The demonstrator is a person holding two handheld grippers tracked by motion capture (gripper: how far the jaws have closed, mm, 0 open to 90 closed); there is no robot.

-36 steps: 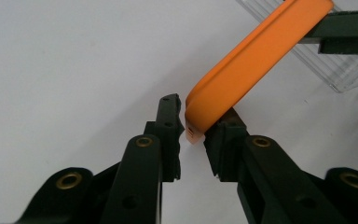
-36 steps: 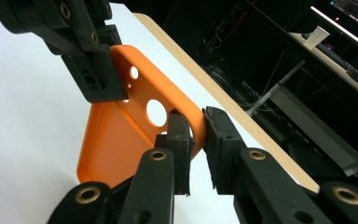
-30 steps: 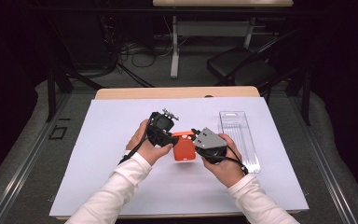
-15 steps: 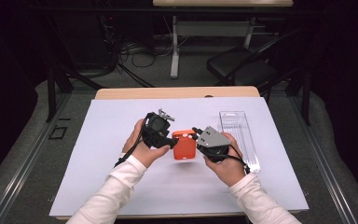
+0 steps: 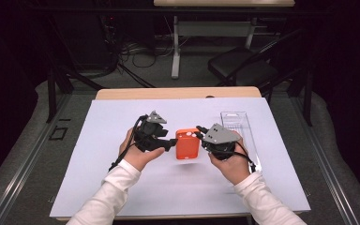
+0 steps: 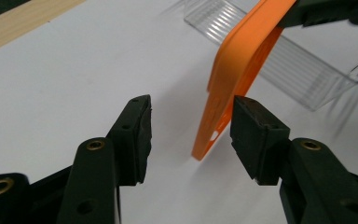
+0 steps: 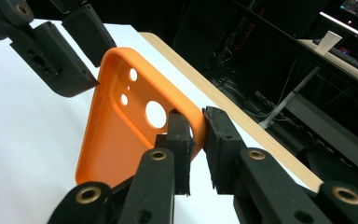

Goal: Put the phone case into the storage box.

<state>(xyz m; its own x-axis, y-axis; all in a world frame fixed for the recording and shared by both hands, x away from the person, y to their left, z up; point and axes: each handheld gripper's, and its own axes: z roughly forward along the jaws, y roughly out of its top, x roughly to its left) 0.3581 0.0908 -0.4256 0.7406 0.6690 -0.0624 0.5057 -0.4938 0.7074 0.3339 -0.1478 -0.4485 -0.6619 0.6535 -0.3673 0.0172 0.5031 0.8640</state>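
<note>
Two claws: right claw grips orange phone case, half-hiding it; left claw, just widened, holds nothing.

Orange phone case sits mid-sheet between the two grippers, over the white sheet covering the table. Left gripper at the case's left edge, jaws just opened, contact not resolvable from above; right gripper at the case's upper right corner. Clear plastic tray lies just right of the right gripper, and white sleeves enter from the bottom edge.
</note>
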